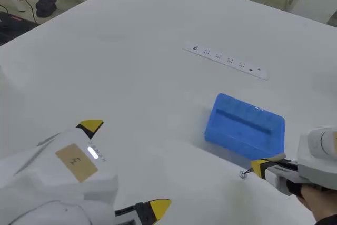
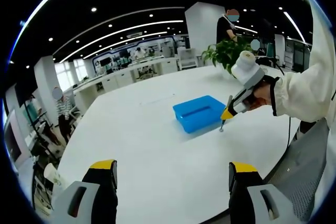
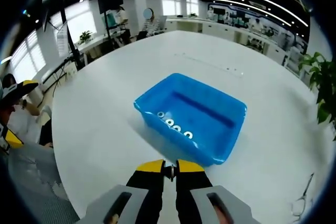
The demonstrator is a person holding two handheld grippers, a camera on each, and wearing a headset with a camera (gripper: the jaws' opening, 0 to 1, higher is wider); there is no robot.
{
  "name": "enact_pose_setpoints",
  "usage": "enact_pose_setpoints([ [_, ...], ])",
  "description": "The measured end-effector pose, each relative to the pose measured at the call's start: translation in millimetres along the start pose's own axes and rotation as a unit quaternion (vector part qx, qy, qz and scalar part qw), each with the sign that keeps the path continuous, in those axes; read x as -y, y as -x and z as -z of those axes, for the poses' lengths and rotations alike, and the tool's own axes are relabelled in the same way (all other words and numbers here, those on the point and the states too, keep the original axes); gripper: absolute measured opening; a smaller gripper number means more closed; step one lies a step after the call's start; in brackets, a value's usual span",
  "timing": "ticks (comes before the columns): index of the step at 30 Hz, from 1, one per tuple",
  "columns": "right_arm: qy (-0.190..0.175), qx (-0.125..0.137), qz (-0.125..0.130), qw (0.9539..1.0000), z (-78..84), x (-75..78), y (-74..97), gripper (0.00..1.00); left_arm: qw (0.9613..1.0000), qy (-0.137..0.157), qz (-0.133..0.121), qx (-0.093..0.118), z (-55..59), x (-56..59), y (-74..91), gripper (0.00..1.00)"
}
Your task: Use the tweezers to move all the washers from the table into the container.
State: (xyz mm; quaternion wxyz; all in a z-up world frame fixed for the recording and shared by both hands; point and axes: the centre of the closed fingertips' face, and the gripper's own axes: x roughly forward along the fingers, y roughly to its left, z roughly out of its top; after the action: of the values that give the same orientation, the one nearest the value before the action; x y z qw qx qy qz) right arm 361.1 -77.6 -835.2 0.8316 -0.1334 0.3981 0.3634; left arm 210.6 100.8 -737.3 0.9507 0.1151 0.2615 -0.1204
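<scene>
Left, near: the left claw (image 1: 124,167) hangs over the bare white counter (image 1: 131,77) with its jaws spread wide and nothing between them. It is well apart from the work.

Centre, far: a power strip (image 1: 226,60) lies flat.

Right of centre: the blue container (image 1: 245,125) sits on the counter with its long axis running left to right. The right gripper view shows several washers (image 3: 176,125) already inside, near its front wall.

Right, near: the right claw (image 1: 260,166) is closed down on a slim metal tool, taken to be the tweezers (image 1: 250,171). Their tip hangs low over the counter and appears to carry one washer (image 1: 243,175).

The container lies straight ahead of this claw, just beyond the tip, with its near rim between tip and basin. The right claw is much the nearer, and the coming move probably calls for lifting over that rim.
</scene>
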Motion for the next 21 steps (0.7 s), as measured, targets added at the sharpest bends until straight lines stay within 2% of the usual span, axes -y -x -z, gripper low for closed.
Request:
enact_pose_setpoints([
  [10,0.012,-0.006,0.003,0.9999,1.4,1.0,-4.1,0.04,1.0000,0.004,-0.001,-0.003,3.0,-1.6,-0.2,0.89],
  [15,0.032,-0.010,0.008,0.9994,3.1,-0.1,-4.8,0.04,1.0000,0.003,0.000,-0.004,3.4,-1.0,-1.2,0.89],
  [21,0.026,-0.009,0.010,0.9996,2.9,0.3,-5.1,0.02,1.0000,0.002,0.002,-0.002,2.0,-0.3,-1.5,0.89],
])
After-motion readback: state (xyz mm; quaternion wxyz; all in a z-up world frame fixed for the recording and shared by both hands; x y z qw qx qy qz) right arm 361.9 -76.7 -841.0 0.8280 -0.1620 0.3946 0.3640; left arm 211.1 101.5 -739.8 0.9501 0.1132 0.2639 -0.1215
